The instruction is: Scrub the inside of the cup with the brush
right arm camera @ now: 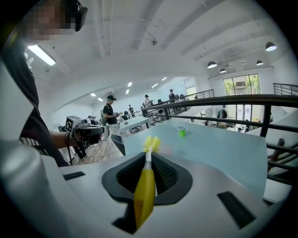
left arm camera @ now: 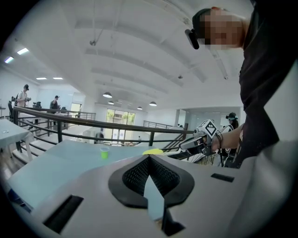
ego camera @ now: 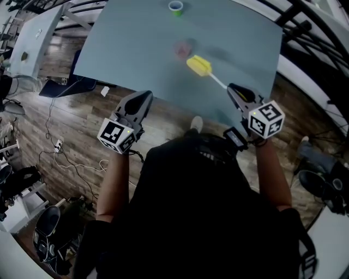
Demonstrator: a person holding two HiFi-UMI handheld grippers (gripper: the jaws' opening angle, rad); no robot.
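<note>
While your right gripper [ego camera: 232, 88] clamps its fingers on the brush [right arm camera: 144, 190] by the yellow handle, white stem and yellow sponge head reach over the worktop [ego camera: 136, 43] | green cup [ego camera: 175, 7] upright, far edge | left gripper [ego camera: 147, 96] fingers together, empty.

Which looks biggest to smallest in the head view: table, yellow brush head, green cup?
1. table, by far the largest
2. yellow brush head
3. green cup, smallest, but it stands farther from the camera, so its rank against the brush head is unsure
</note>
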